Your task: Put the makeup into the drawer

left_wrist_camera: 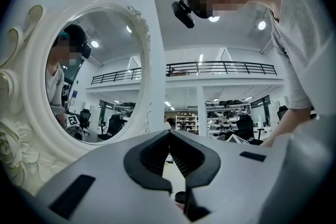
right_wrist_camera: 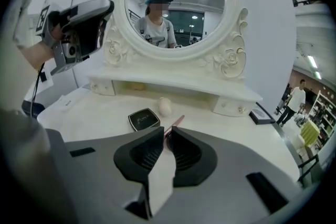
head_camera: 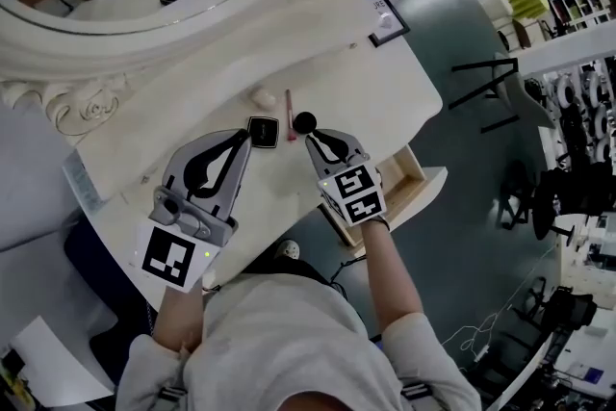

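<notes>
The drawer [head_camera: 412,170] is standing pulled out at the dressing table's [head_camera: 385,87] right front, showing only its pale wooden inside. The makeup is lying on the tabletop: black compact [head_camera: 263,131], pink stick [head_camera: 289,111], beige sponge [head_camera: 262,96]. The left gripper [head_camera: 245,138] is hovering with tips touching, gripping nothing. The right gripper [head_camera: 313,140] is all but closed, also gripping nothing.

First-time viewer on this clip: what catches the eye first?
The ornate oval mirror at the back of the white dressing table dominates. Before it lie a black compact, a pink stick and a pale sponge, with the left gripper and right gripper close by. A drawer stands open on the right.
</notes>
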Available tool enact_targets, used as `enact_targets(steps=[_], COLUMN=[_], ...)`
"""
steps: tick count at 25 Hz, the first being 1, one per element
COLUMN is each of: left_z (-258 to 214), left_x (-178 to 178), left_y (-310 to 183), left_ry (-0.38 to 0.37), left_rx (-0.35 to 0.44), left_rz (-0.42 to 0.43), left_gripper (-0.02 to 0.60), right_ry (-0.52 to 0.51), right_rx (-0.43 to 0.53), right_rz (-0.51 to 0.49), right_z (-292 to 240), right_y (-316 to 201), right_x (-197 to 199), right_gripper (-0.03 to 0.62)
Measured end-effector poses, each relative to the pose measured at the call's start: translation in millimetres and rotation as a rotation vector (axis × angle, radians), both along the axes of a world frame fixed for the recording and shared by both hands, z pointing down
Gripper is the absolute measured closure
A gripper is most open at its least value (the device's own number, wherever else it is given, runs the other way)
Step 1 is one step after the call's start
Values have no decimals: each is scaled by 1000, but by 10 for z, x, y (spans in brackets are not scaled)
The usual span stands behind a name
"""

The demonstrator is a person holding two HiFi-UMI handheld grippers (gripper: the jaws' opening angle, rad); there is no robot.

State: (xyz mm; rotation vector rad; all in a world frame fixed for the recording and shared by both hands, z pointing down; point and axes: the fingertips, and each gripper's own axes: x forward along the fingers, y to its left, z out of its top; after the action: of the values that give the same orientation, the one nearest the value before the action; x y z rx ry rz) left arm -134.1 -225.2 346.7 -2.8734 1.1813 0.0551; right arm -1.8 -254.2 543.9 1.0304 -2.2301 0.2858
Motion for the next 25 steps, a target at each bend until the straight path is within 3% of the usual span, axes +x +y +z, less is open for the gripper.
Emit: enact_targets(steps=[5,15,25], left_z=[63,129,166], left_x=[-51,-165,-235], left_y=[-14,-39,-69], left_ry=[6,12,17], left_rx=[-10,-19,-21], left_rz=[1,-1,3], left_gripper=[568,568,568], right_ry=[88,370,493], right_rx=[-35,-50,-42], right_rz=[-77,-269,-347], right_z=[168,482,615], right_y=[-21,-94,-118], right_x=[-42,-60,-86], right_gripper=[496,496,542])
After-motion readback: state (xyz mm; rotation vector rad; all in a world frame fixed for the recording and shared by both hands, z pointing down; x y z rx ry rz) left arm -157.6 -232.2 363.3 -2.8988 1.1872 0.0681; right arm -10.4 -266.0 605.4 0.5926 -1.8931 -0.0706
